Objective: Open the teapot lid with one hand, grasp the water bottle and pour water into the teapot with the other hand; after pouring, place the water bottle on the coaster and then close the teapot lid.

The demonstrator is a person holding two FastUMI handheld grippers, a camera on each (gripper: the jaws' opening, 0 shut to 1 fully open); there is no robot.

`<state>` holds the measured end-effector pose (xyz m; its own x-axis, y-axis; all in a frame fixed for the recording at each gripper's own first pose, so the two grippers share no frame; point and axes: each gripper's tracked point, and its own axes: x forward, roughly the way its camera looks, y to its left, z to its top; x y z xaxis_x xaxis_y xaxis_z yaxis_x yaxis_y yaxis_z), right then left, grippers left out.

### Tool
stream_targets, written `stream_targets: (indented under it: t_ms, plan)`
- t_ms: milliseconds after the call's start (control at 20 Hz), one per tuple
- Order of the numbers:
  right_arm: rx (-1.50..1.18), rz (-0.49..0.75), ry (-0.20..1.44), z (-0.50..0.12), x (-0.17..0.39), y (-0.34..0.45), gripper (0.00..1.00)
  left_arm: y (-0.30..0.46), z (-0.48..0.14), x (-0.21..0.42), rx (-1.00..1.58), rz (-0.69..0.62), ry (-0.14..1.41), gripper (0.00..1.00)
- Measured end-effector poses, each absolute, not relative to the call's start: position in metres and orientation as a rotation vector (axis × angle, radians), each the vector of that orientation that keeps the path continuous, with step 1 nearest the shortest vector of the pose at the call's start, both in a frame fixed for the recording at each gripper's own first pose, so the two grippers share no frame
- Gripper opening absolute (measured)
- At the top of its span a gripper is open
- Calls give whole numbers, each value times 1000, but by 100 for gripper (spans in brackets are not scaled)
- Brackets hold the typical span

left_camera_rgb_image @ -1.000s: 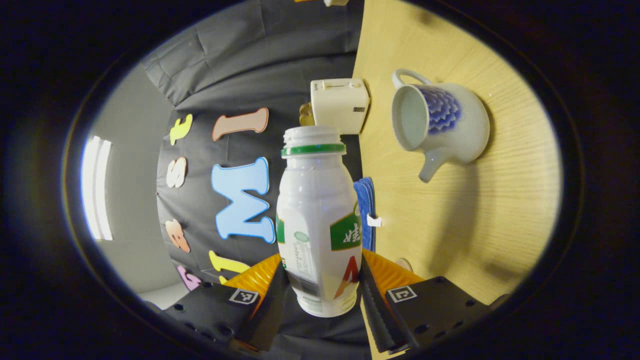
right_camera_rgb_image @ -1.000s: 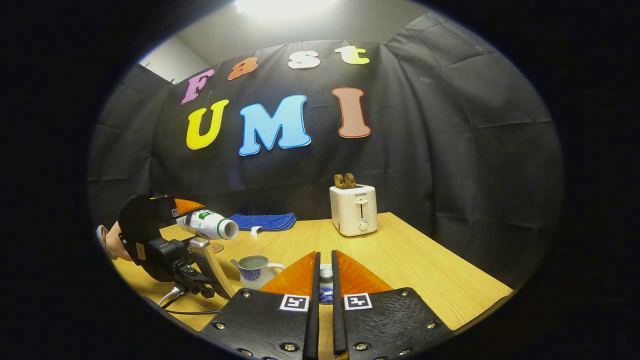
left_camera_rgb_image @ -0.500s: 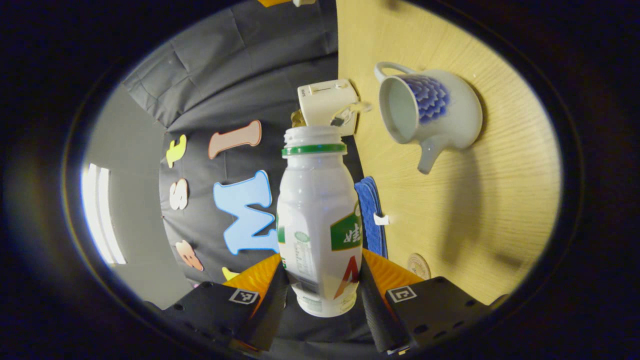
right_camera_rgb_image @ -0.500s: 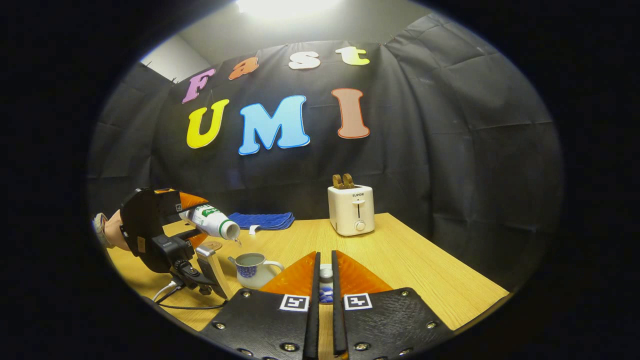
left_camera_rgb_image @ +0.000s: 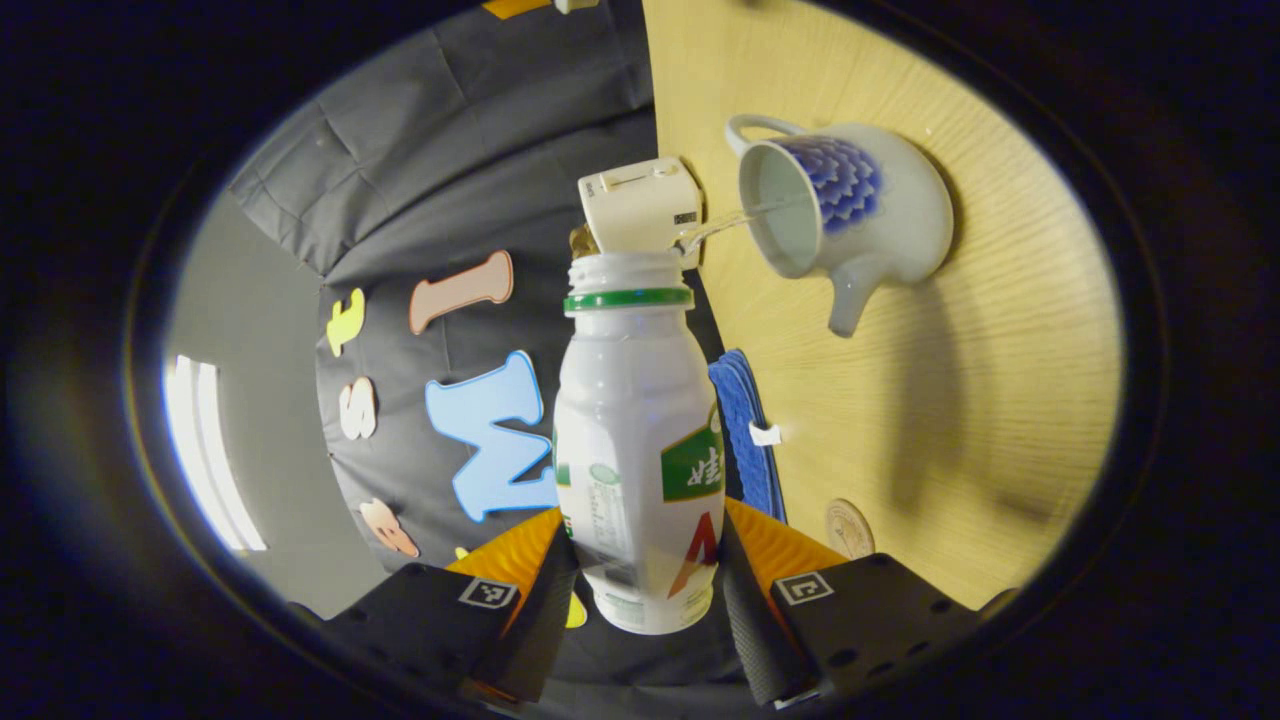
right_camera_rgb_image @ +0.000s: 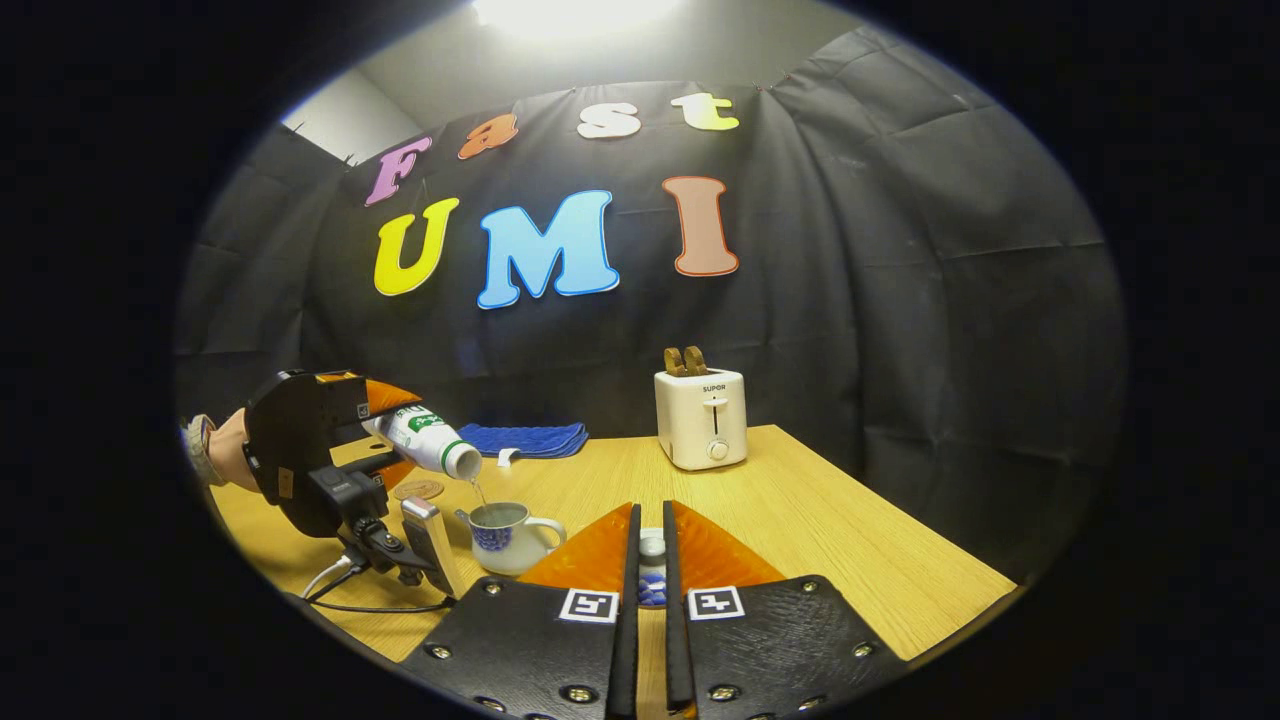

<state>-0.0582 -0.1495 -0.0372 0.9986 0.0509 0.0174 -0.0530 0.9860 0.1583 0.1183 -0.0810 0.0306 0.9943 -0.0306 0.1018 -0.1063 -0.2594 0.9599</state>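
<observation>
We tip the water bottle (left_camera_rgb_image: 634, 440) further than a second ago in the left gripper (left_camera_rgb_image: 640, 590), clamped on its base, so a thin stream now falls into the open teapot (left_camera_rgb_image: 845, 215) on the table (left_camera_rgb_image: 960, 400), pouring underway, while the right gripper (right_camera_rgb_image: 650, 575) pinches the lid (right_camera_rgb_image: 651, 580).

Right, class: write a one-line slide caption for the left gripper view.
Left claw tips an uncapped water bottle, sending a thin stream into the open teapot on the wooden table.
</observation>
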Motion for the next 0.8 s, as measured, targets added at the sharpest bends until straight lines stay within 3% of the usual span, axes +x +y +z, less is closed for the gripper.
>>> stream_targets:
  t_ms: [200, 350, 500, 600, 700, 750, 800]
  plan:
    - [159, 52, -13, -38, -59, -151, 11, -80, 34, 121, 1865, 73, -107, 79]
    - [158, 52, -11, -39, -59, -151, 11, -81, 34, 123, 1888, 72, -111, 75]
    - [158, 55, -10, -40, -60, -151, 11, -81, 35, 122, 1912, 68, -117, 83]
    - [157, 55, -11, -40, -59, -151, 11, -82, 36, 121, 1933, 66, -124, 78]
    - [155, 55, -12, -40, -58, -152, 11, -83, 38, 122, 1953, 65, -134, 83]
    - [155, 55, -13, -40, -59, -152, 11, -83, 39, 121, 1962, 63, -139, 74]
    - [154, 56, -13, -41, -59, -152, 11, -84, 39, 122, 1971, 60, -143, 78]
